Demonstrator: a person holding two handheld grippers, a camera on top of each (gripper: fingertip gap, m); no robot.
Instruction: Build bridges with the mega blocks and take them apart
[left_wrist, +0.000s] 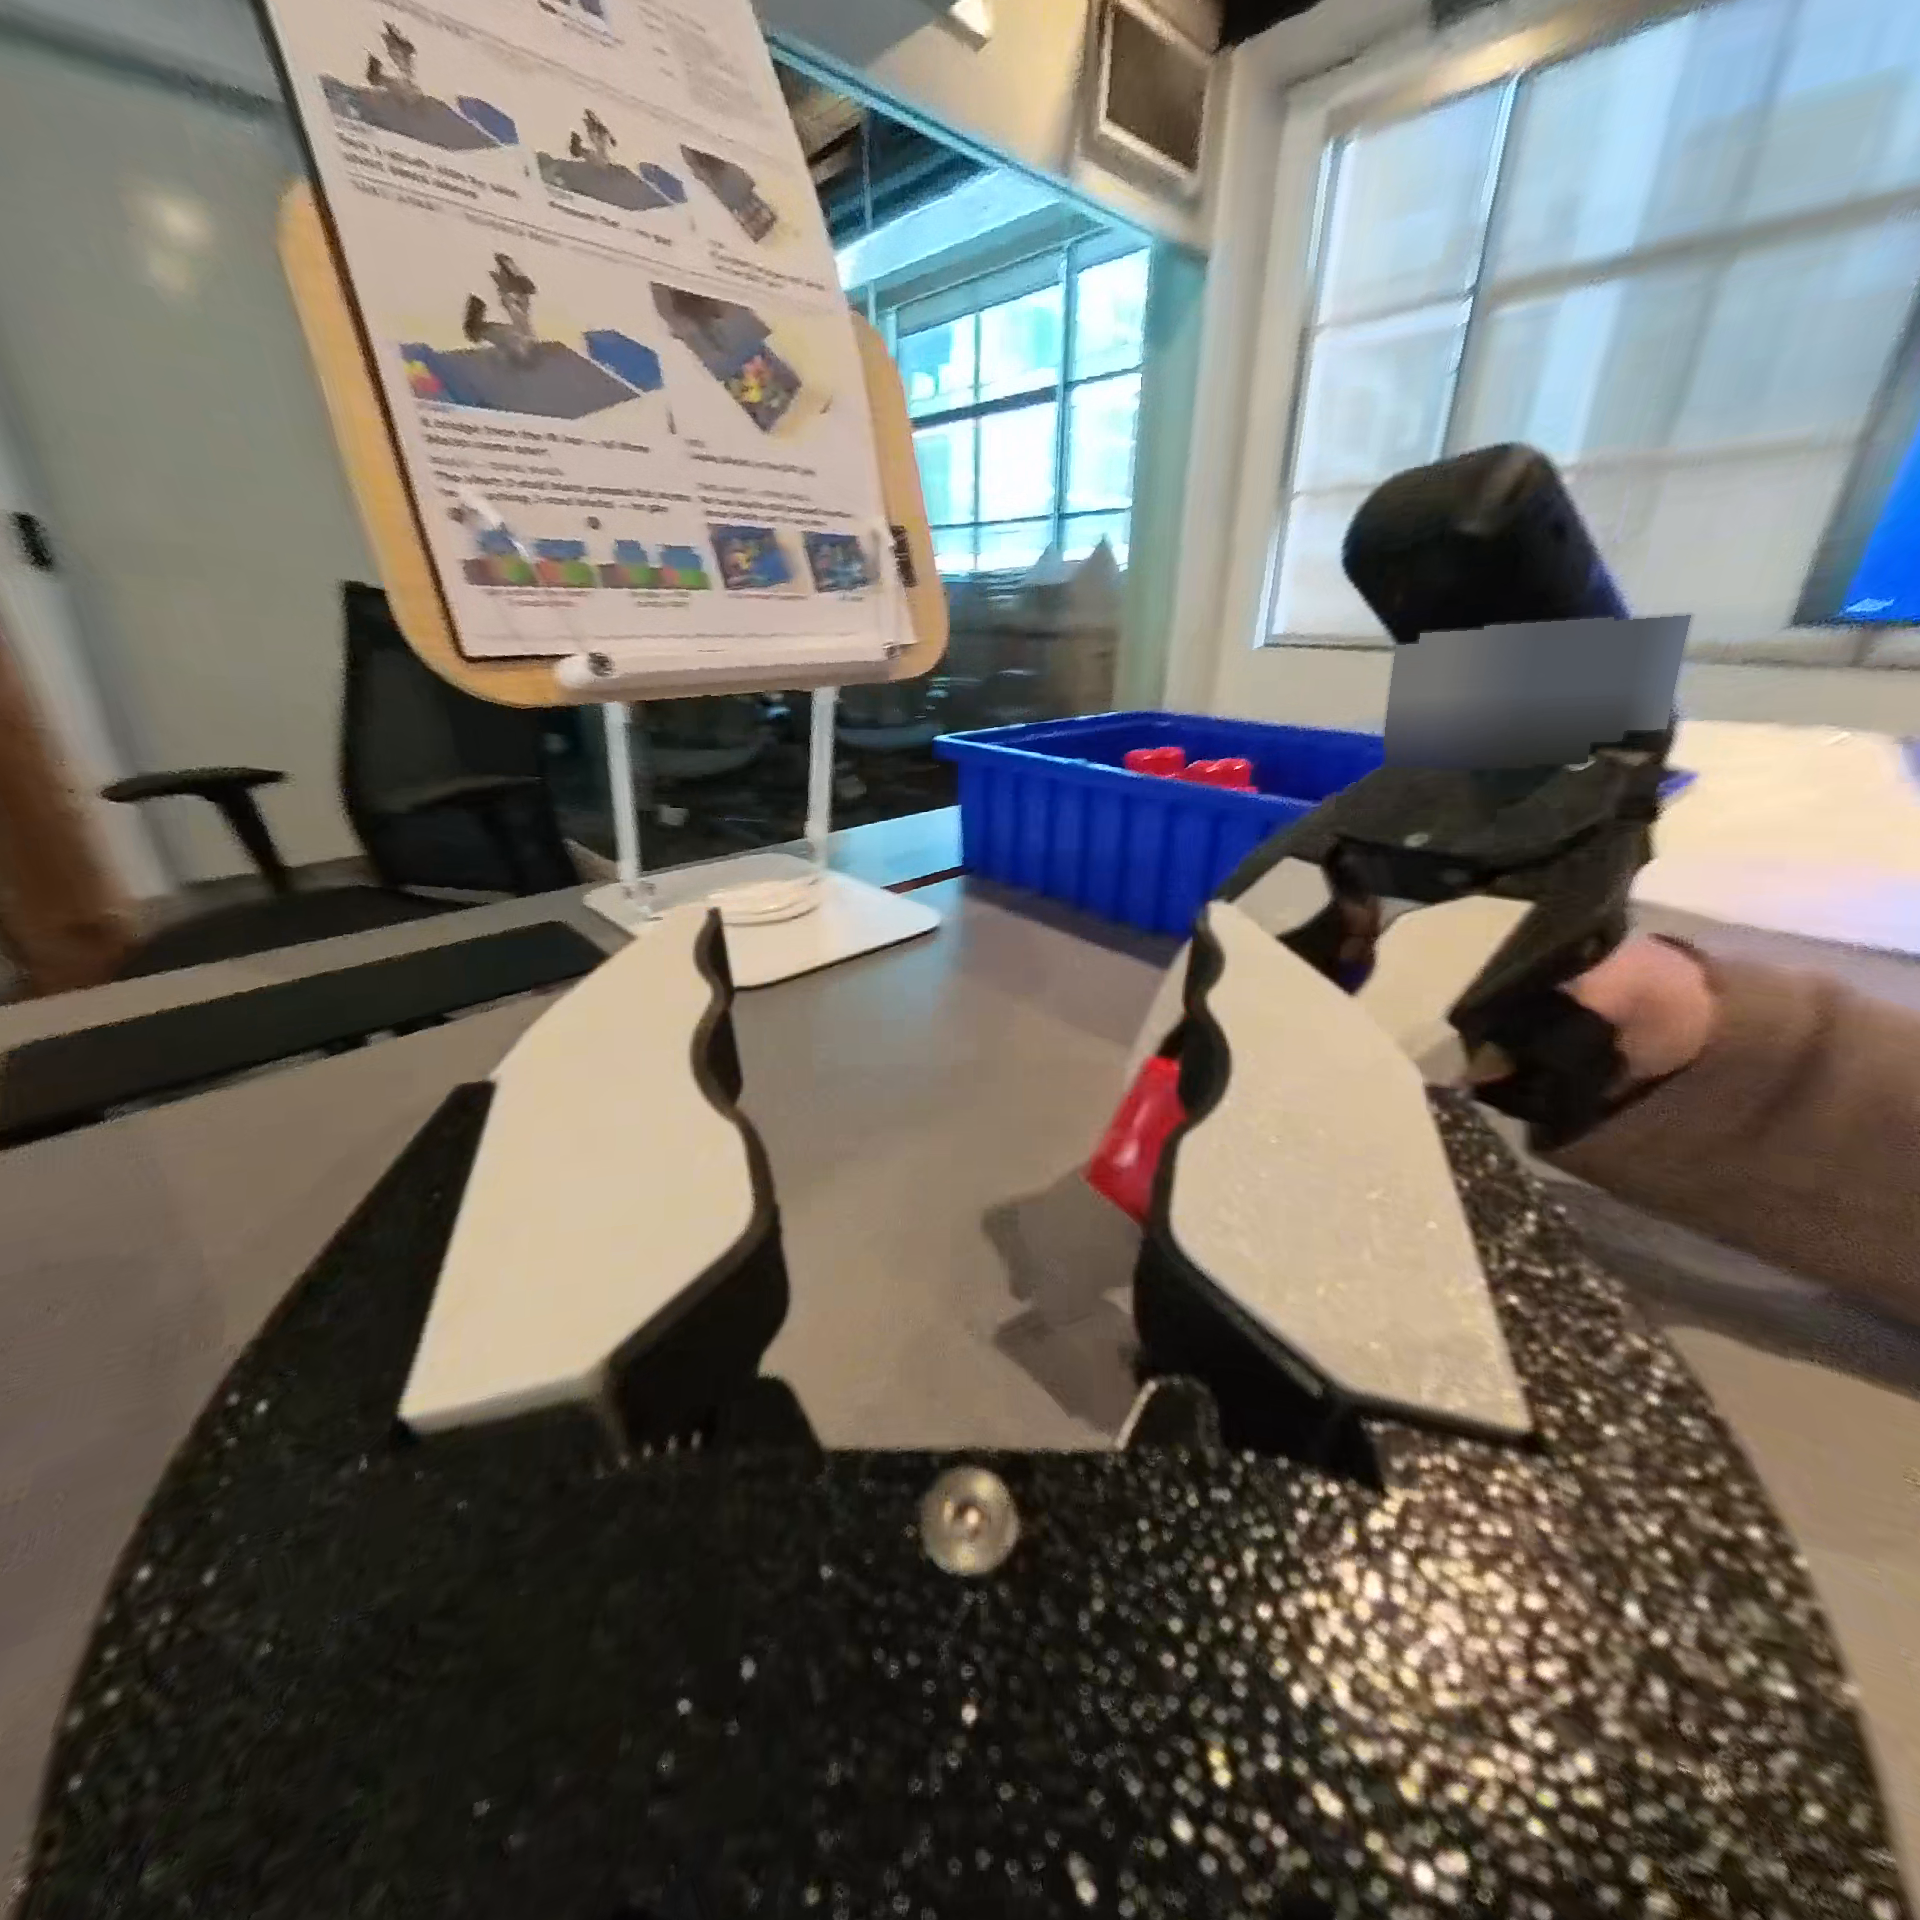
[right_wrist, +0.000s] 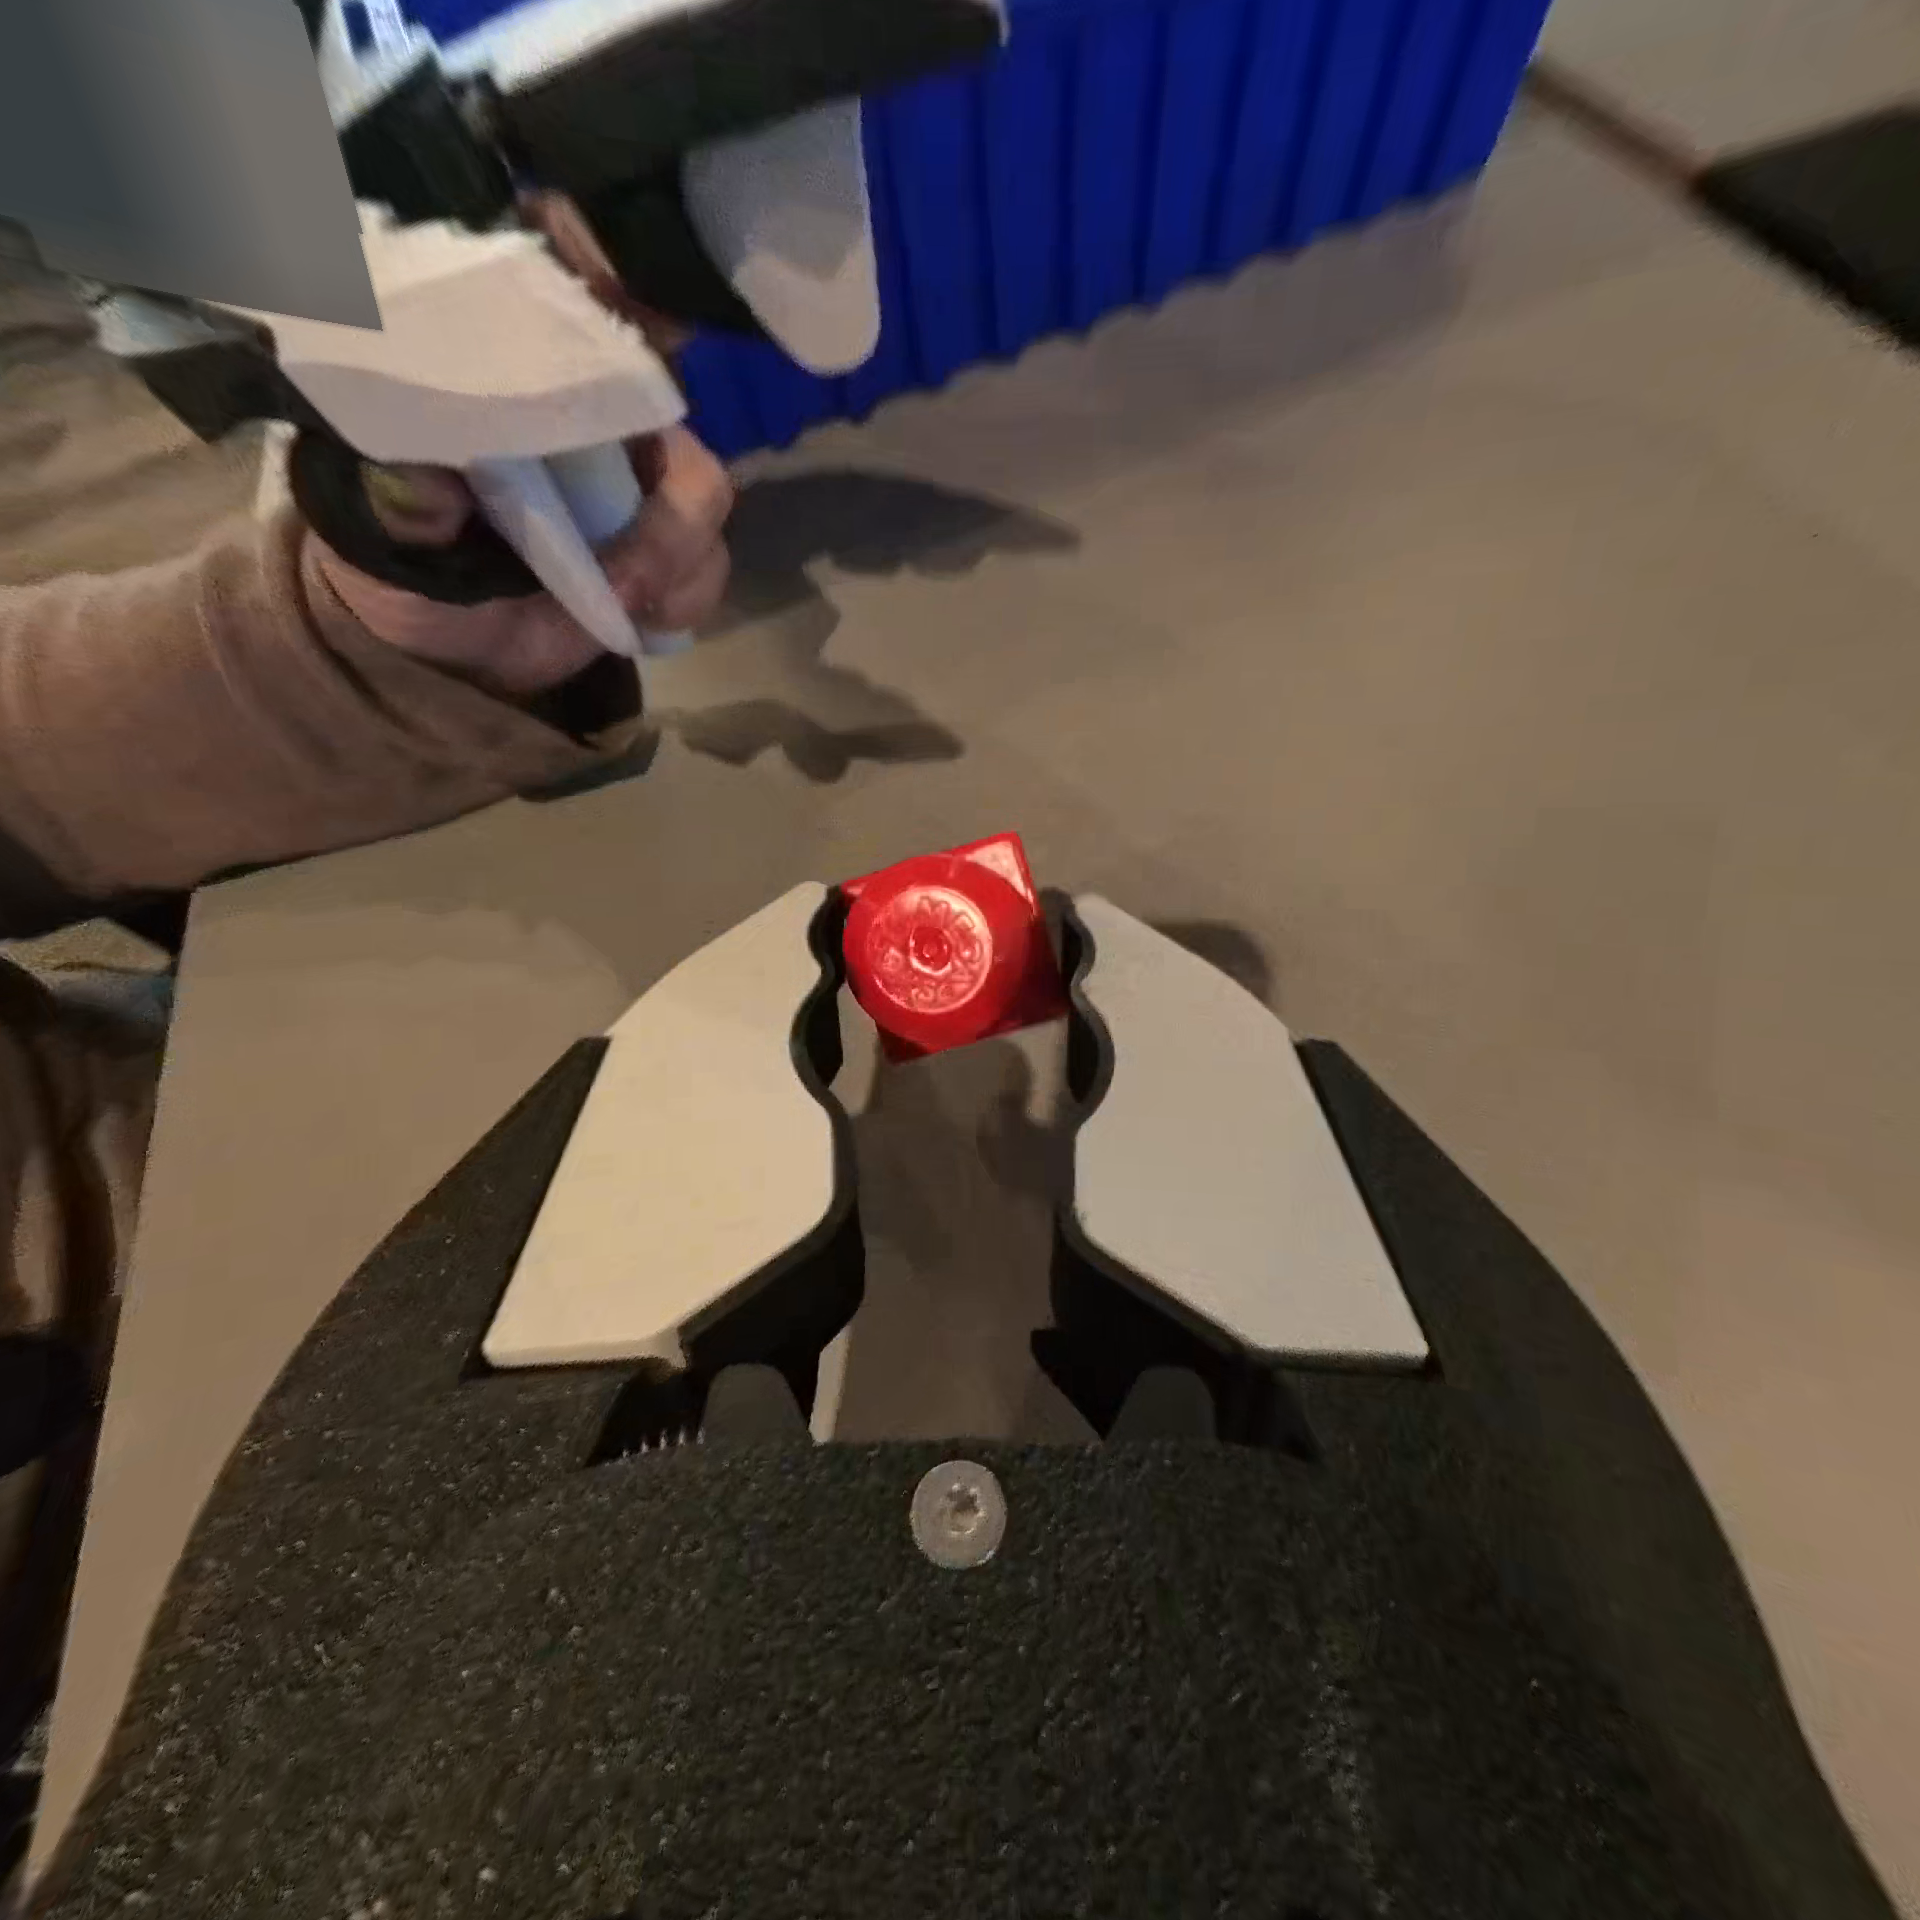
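The right gripper (right_wrist: 943, 961) had its grey fingers (right_wrist: 717, 1091) squeezed on a small red plastic block (right_wrist: 951, 951), round stud facing the camera, just above the grey tabletop (right_wrist: 1351, 727). The left gripper (left_wrist: 956, 1029) had its grey fingers (left_wrist: 613, 1174) wide apart with nothing between them. Past them sat a blue plastic bin (left_wrist: 1091, 831) with more red blocks (left_wrist: 1195, 769) inside. Beside the bin stood a wooden board with a picture sheet (left_wrist: 623, 364).
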